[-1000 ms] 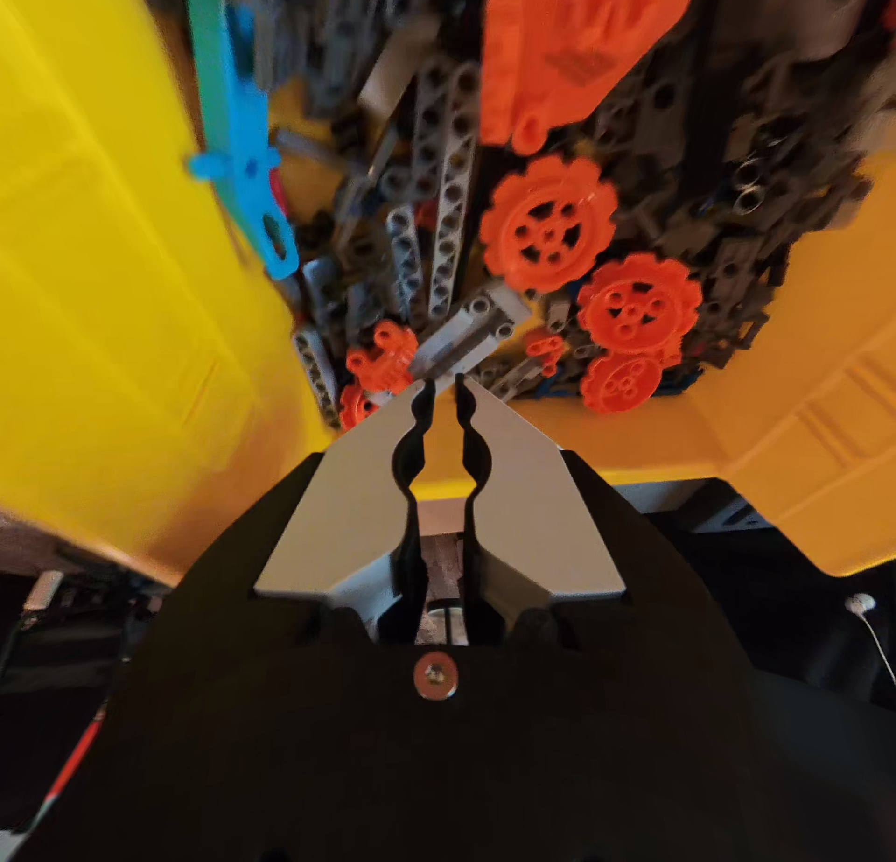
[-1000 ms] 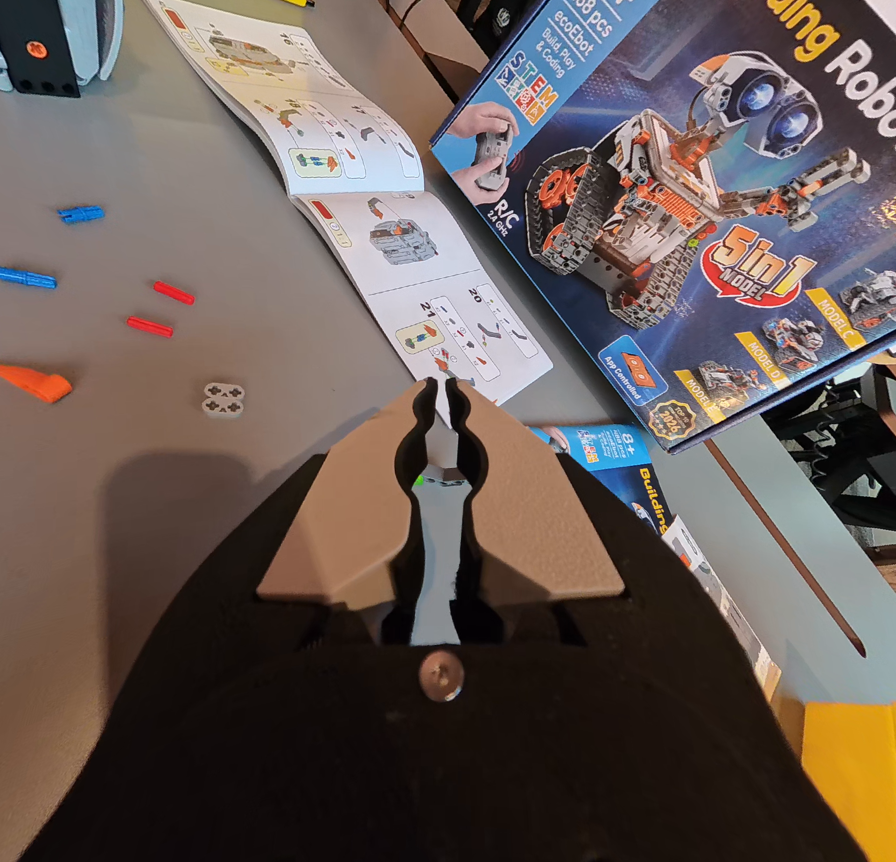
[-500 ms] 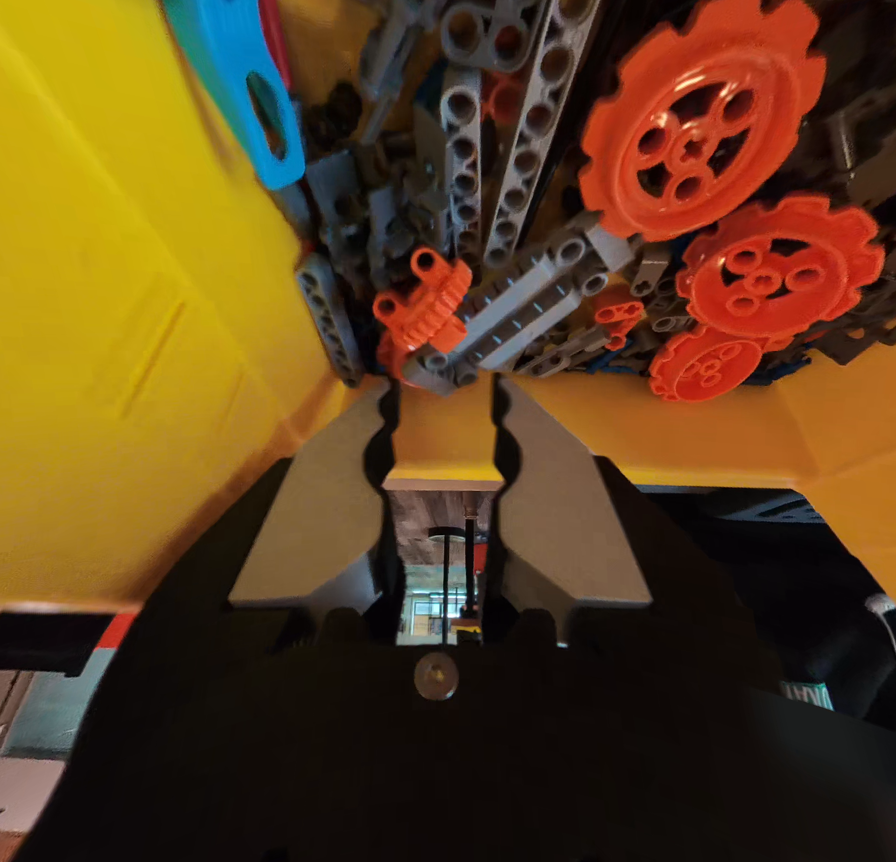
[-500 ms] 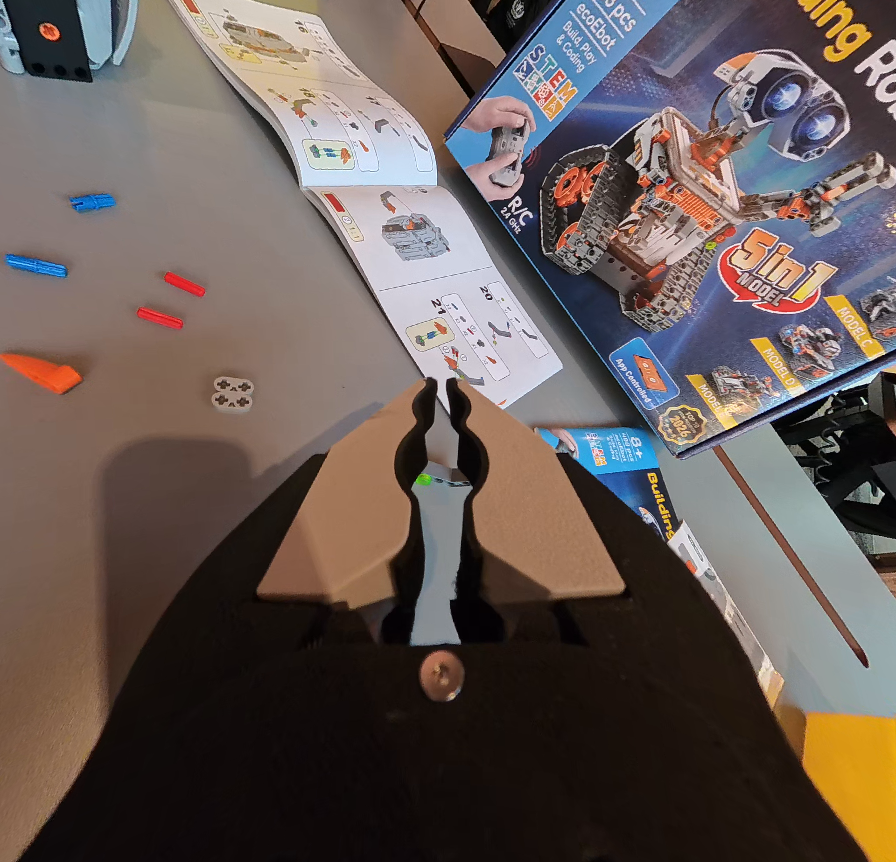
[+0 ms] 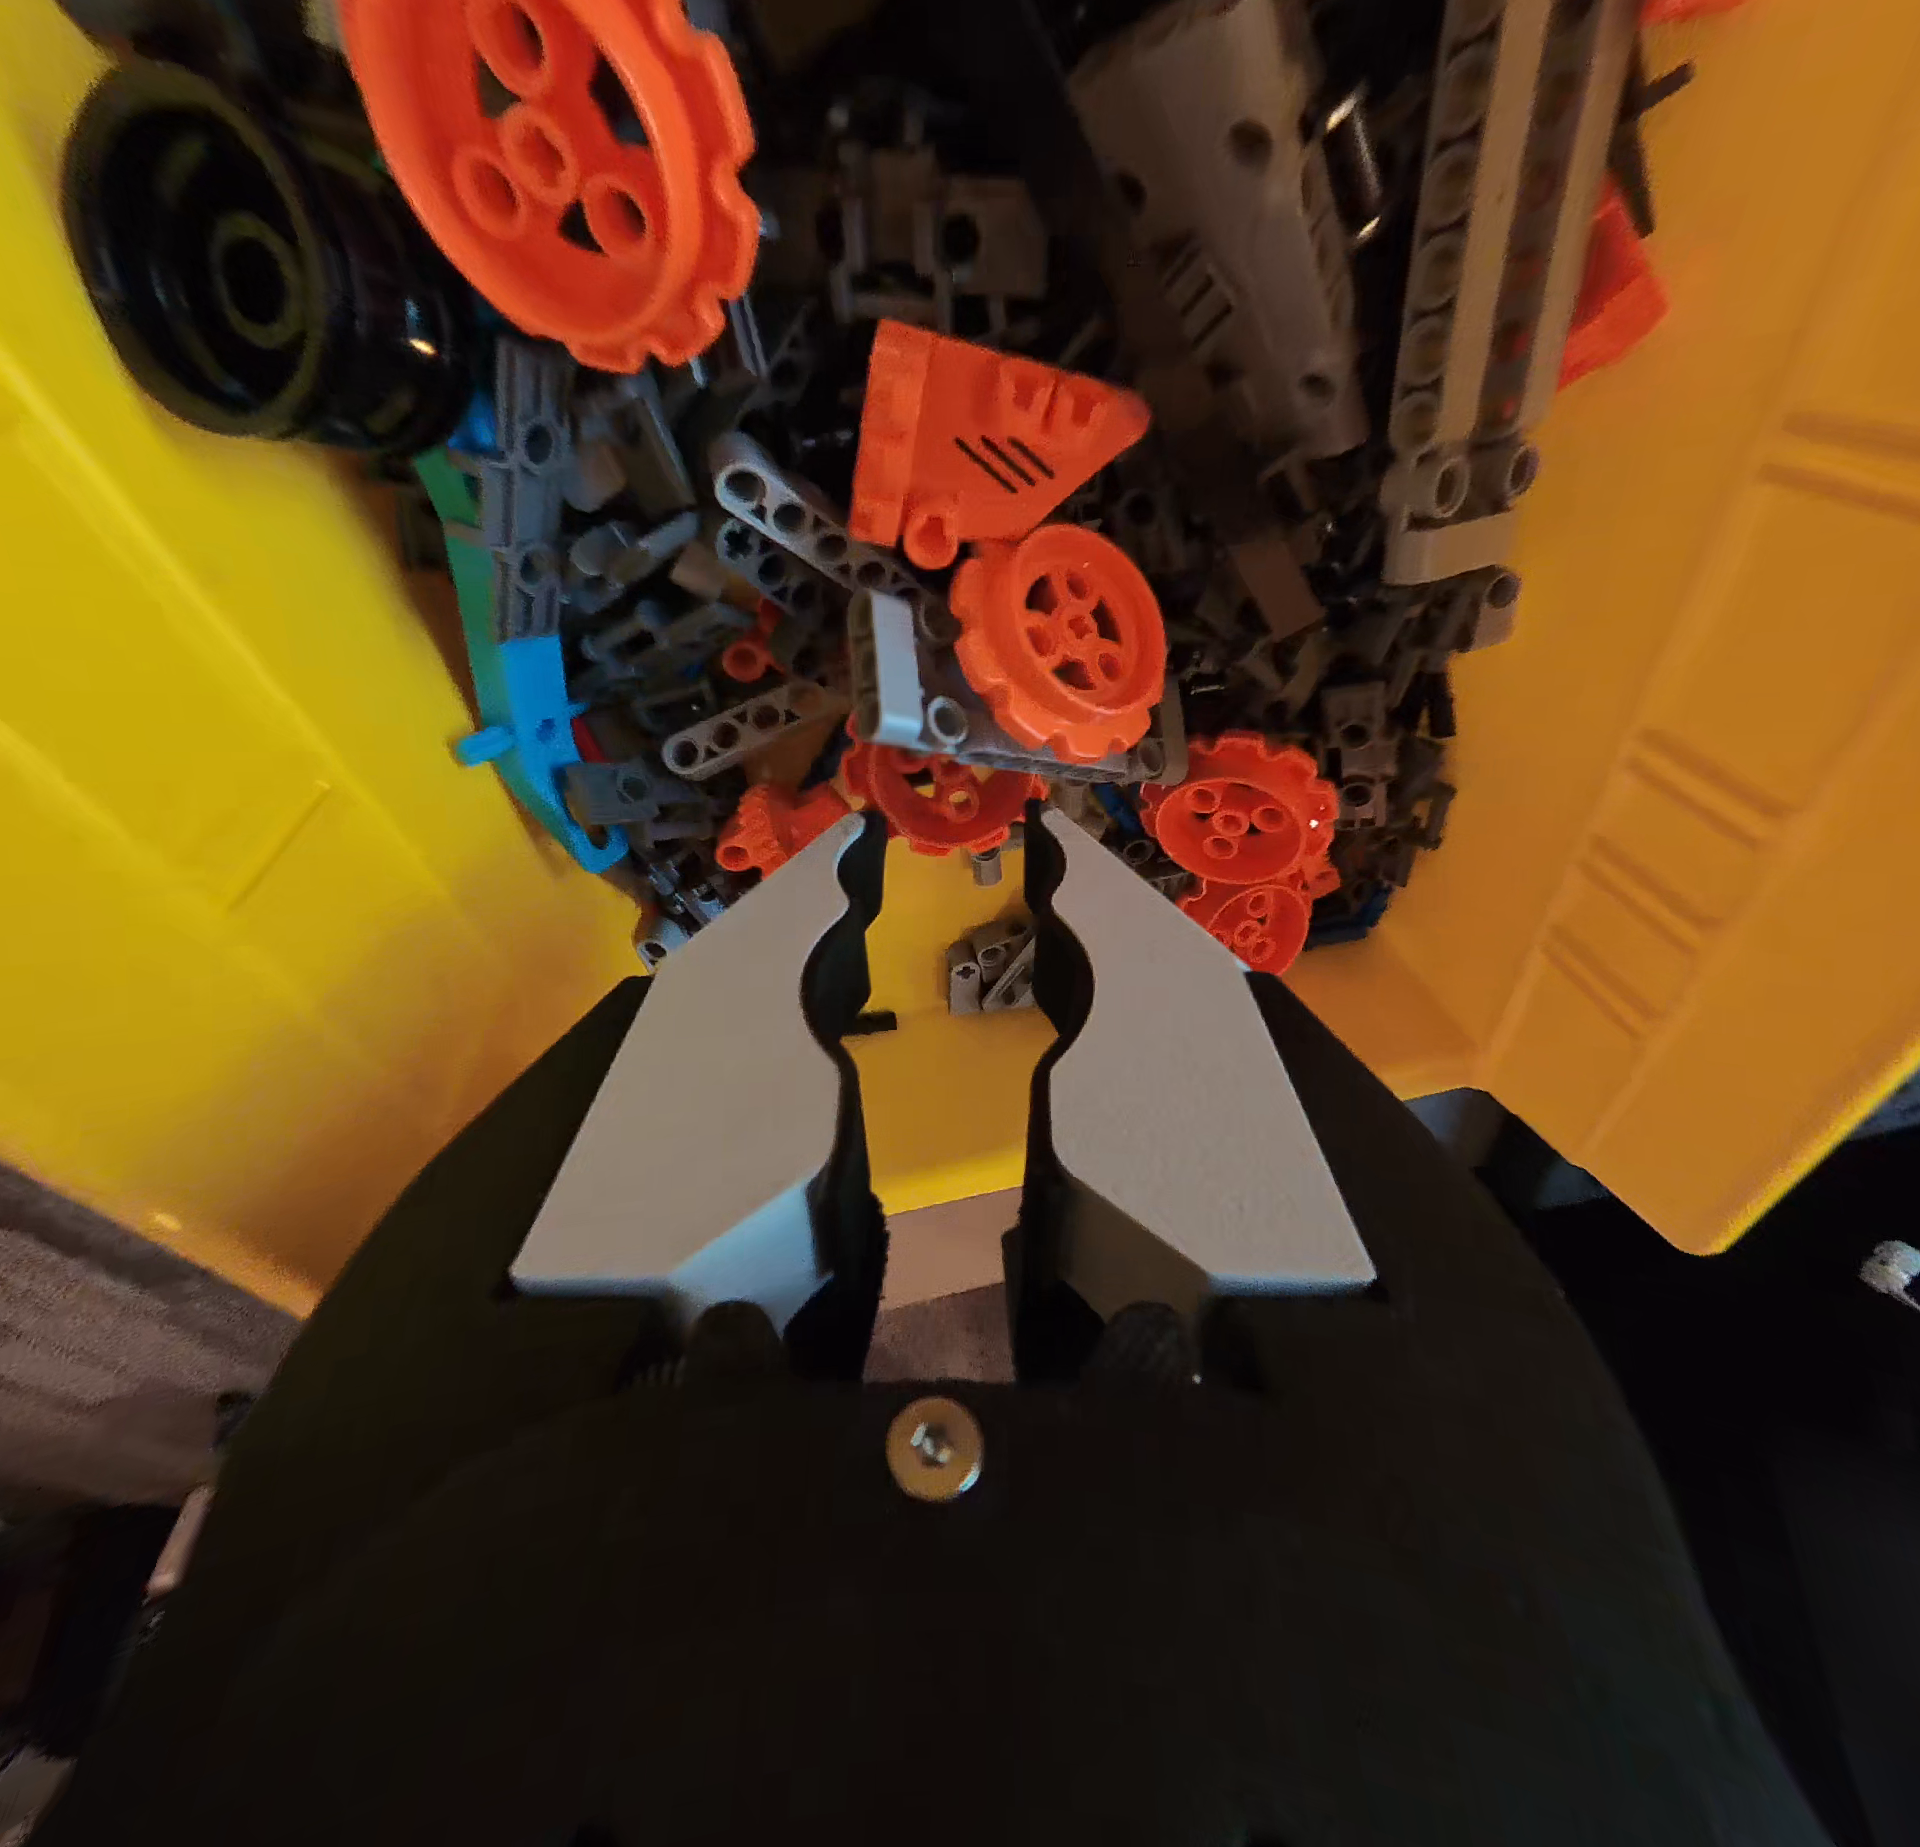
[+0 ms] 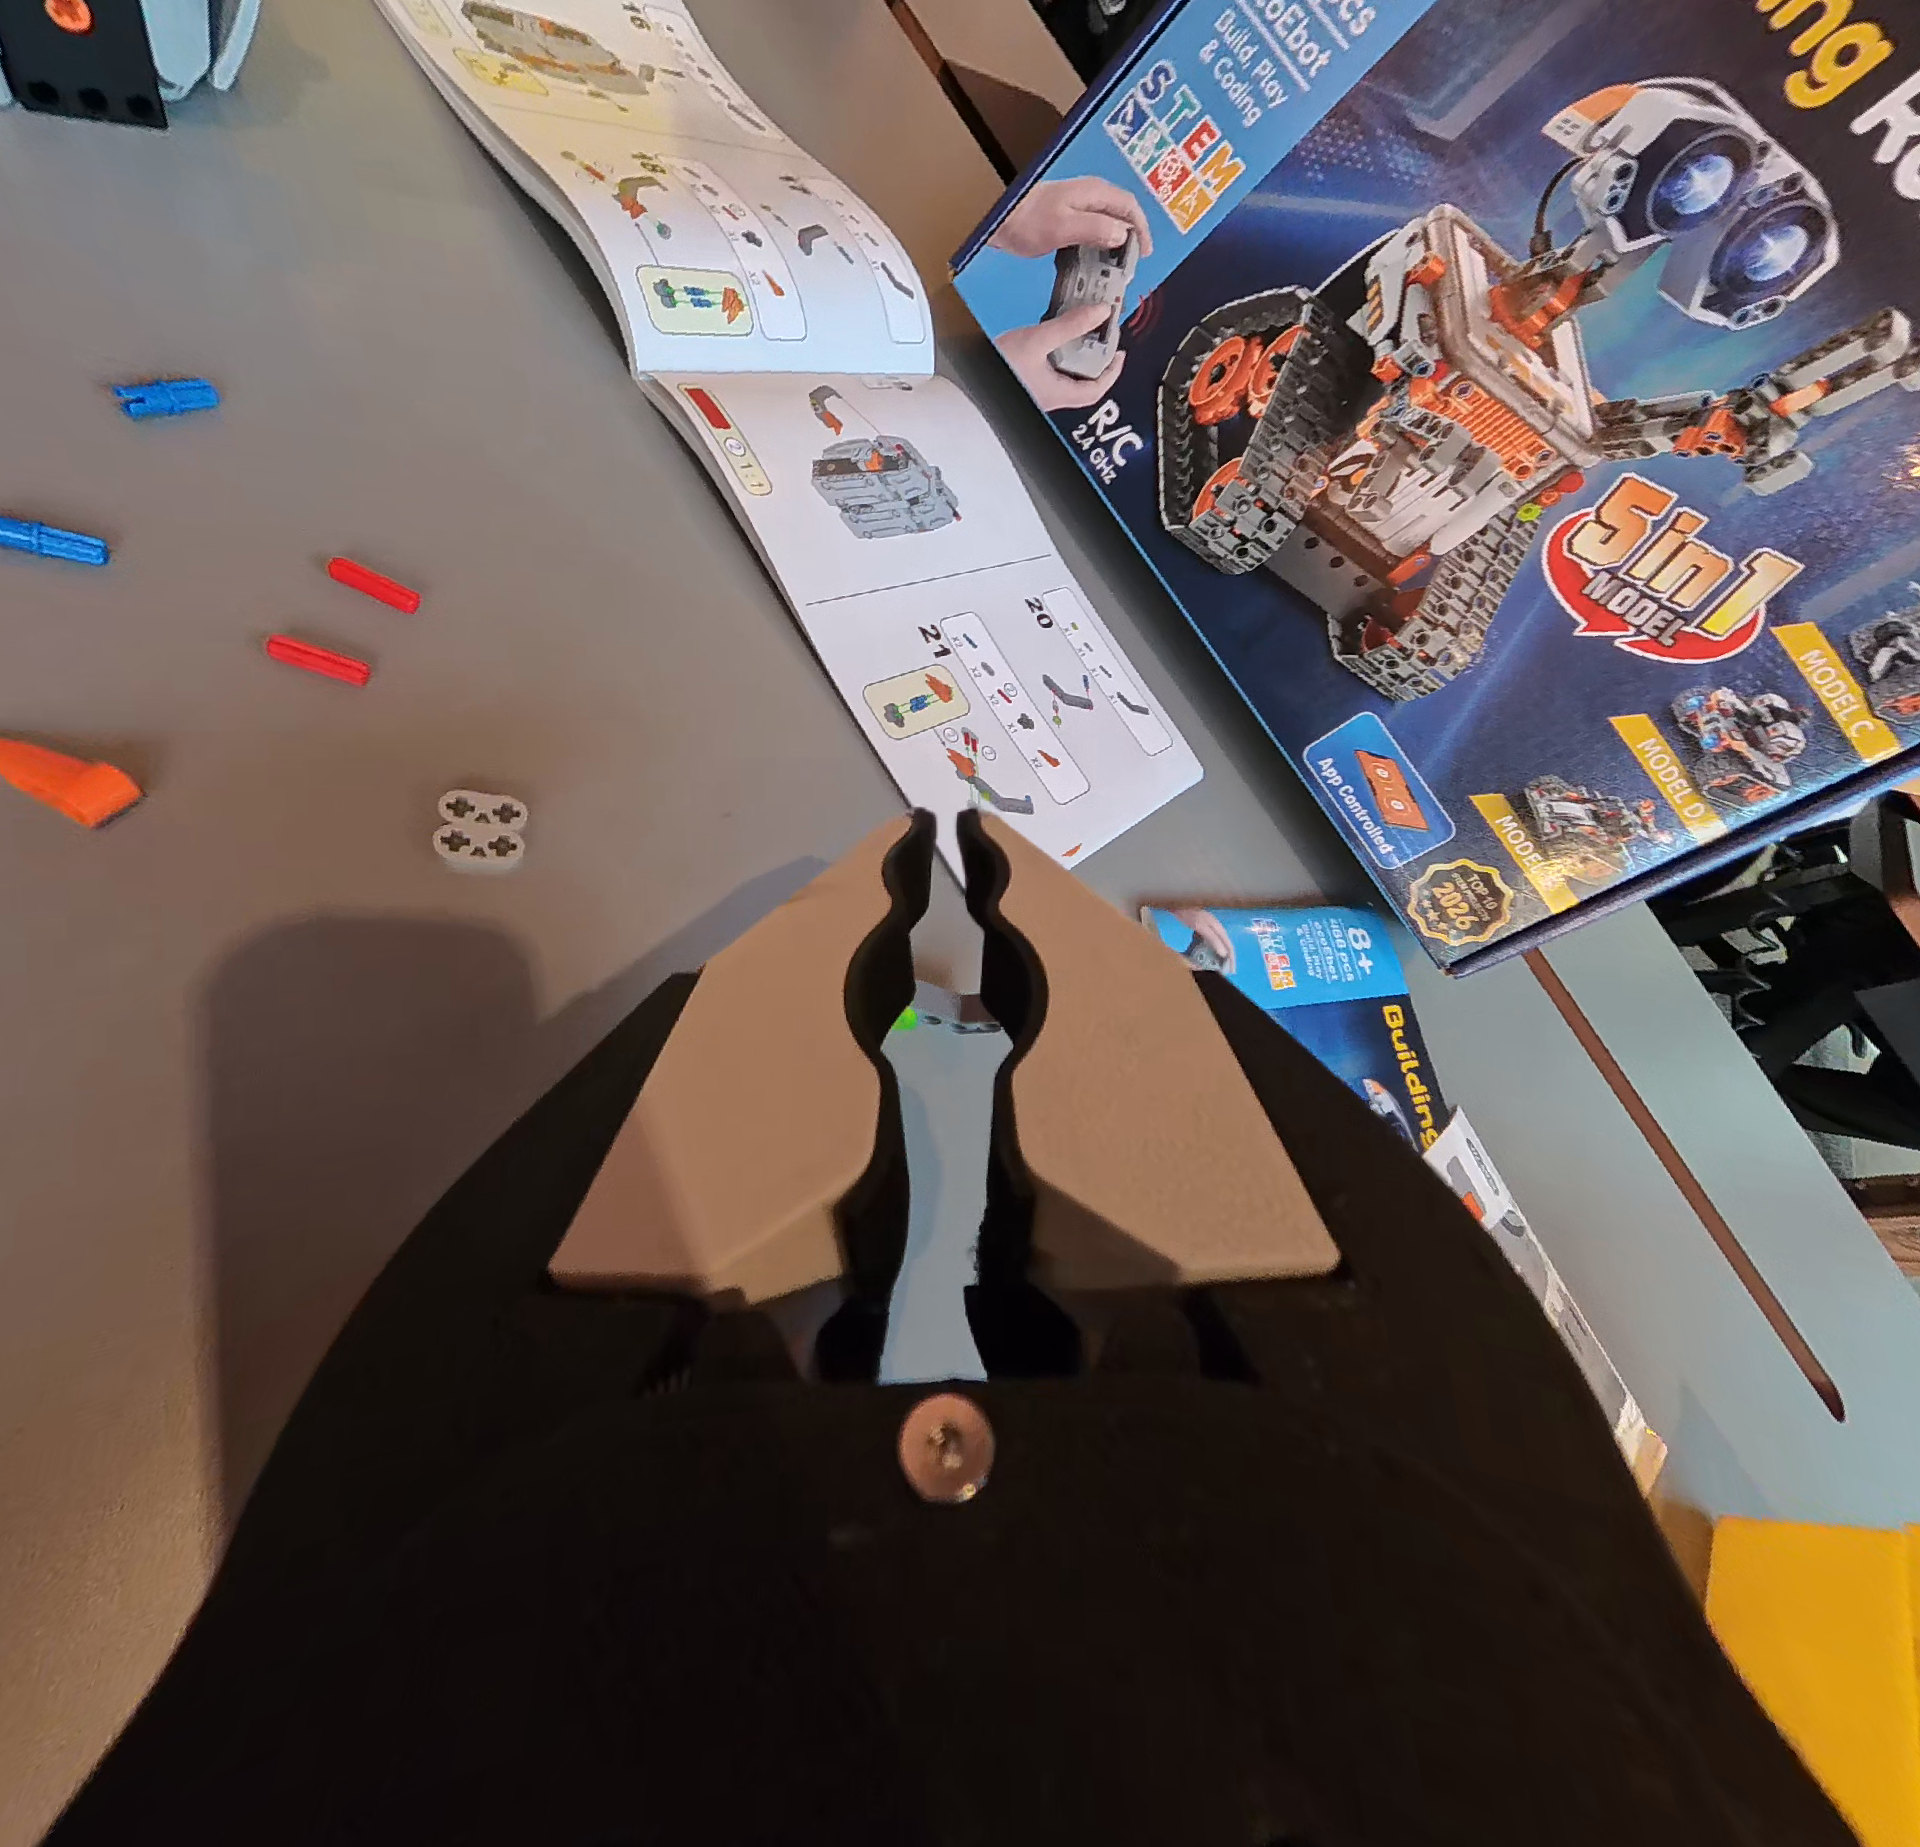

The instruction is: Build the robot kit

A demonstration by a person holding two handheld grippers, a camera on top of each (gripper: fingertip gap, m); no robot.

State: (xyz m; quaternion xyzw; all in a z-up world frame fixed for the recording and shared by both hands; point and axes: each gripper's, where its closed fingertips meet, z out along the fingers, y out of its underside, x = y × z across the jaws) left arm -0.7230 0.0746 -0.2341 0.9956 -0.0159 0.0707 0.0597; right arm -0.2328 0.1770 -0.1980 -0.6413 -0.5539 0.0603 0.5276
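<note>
My left gripper is open and empty. It points down into a yellow bin full of building pieces. Its tips hover just above an orange sprocket wheel at the near end of the pile. A small grey connector lies on the bin floor between the fingers. More orange wheels and an orange panel lie beyond. My right gripper is shut and empty. It hangs over a grey table, with its tips over the near corner of an open instruction booklet.
Two red pins, two blue pins, an orange piece and two grey connectors lie left of the right gripper. A large blue kit box stands to its right. A black tyre lies in the bin. The gap from one gripper's tips to the other's is roughly 50 centimetres.
My left gripper has opened from nearly shut and has shifted over the pile, so the bin's near floor now shows. My right gripper has drifted slightly and stayed shut.
</note>
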